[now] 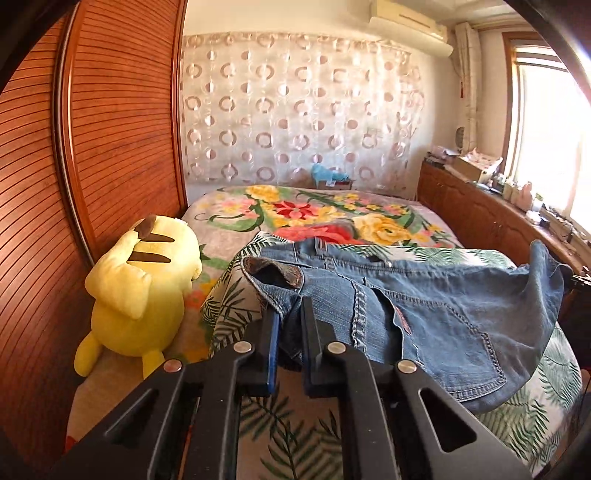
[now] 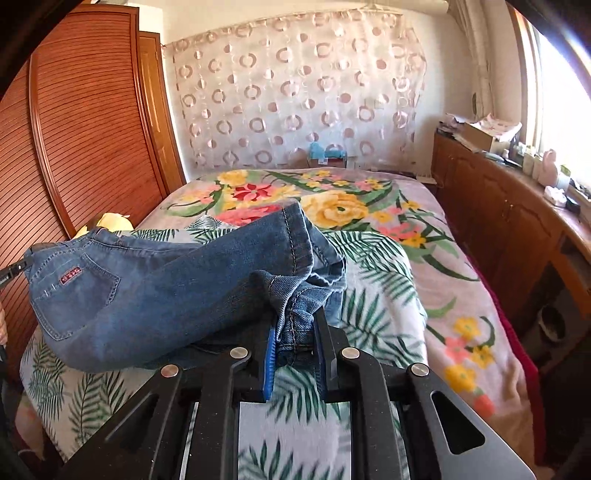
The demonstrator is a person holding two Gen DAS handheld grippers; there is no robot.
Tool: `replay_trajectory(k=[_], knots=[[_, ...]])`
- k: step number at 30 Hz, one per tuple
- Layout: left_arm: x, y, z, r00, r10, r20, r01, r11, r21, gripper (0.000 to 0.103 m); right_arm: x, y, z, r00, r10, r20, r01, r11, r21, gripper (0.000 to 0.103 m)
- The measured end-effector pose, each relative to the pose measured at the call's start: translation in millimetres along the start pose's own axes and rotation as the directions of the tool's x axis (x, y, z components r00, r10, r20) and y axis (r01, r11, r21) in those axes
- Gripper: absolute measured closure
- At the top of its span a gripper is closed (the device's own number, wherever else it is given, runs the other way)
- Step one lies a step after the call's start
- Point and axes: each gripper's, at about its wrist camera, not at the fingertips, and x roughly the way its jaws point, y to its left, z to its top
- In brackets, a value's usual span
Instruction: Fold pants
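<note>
While both grippers are clamped on denim, the jeans (image 1: 424, 295) hang lifted between them over the near end of the bed (image 2: 424, 229), above a palm-leaf sheet (image 2: 369, 295) that lies on the flowered blanket (image 1: 295, 210). With its jaws drawn nearly together, the left gripper (image 1: 290, 314) pinches a bunched fold at the waistband end, where a patterned lining shows just beyond its fingertips. Its blue pad is visible on the left finger. Slightly wider apart, the right gripper (image 2: 295, 325) grasps a gathered wad of the leg hems, the cloth filling the gap between its two ribbed blue pads.

From the left wrist, the waistband, a metal rivet and a stitched back pocket face the camera, and the cloth stretches to the right edge of the frame. A yellow plush toy (image 1: 140, 288) lies on its front at the left, against the louvred wooden wardrobe (image 1: 110, 129). An air conditioner (image 1: 410, 22) sits high on the far wall.

From the right wrist, a back pocket with a small red label (image 2: 70, 275) shows at the left, and one cuffed hem folds over toward the far side. Only a sliver of the plush shows there. The wooden cabinet (image 2: 498, 206) under the window runs along the right, cluttered on top, and a ring-patterned curtain (image 2: 295, 92) covers the far wall
</note>
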Motion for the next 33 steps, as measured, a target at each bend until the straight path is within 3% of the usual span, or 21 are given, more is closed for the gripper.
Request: replay_trajectory(k=[9,14,19,22,24,25,27,28,33], knots=[[-68.9,4.2,-47.3,1.0,-0.028,0.011,0.028,0.999,-0.026,0.092,-65.6,-2.3,-60.8,1.0,0.024,0.002,-0.024,0.999,0.047,0.086],[-52.9,2.7,-82.1,0.995,-0.014,-0.095,0.014,1.0,-0.006,0.092,-70.4,-8.2,-102.3,0.997,0.043,-0.06,-0.038,0.996,0.075,0.086],[-38.7,5.2,-97.2,0.987,0.002,-0.159,-0.006,1.0,-0.024,0.089,-55.7,-17.5,-117.3,0.993,0.064,-0.1,-0.048,0.988,0.15,0.084],[-40.0,5.1,-99.4,0.986,0.008,-0.168,-0.011,1.0,-0.017,0.076,-57.3,-18.7,-111.6,0.994,0.055,-0.091,-0.041,0.987,0.155,0.076],[-42.0,5.8,-100.0,0.986,0.002,-0.169,-0.004,1.0,-0.015,0.054,-68.8,-16.4,-113.6,0.995,0.035,-0.094,-0.021,0.989,0.146,0.073],[-43.1,5.9,-99.5,0.986,-0.007,-0.164,0.004,1.0,-0.017,0.05,-73.6,-16.3,-112.2,0.996,0.032,-0.087,-0.02,0.99,0.142,0.073],[-45.2,5.4,-100.4,0.987,-0.017,-0.162,0.015,1.0,-0.015,0.029,-86.7,-15.0,-112.0,0.997,0.025,-0.068,-0.015,0.991,0.132,0.069],[-45.9,2.9,-99.6,0.987,-0.017,-0.159,0.016,1.0,-0.007,0.024,-91.9,-14.6,-109.1,0.998,0.017,-0.057,-0.01,0.992,0.125,0.064],[-47.8,-11.6,-96.0,0.988,-0.046,-0.144,0.05,0.999,0.02,0.021,-106.0,-7.7,-101.5,1.0,-0.002,-0.014,0.003,0.996,0.091,0.055]])
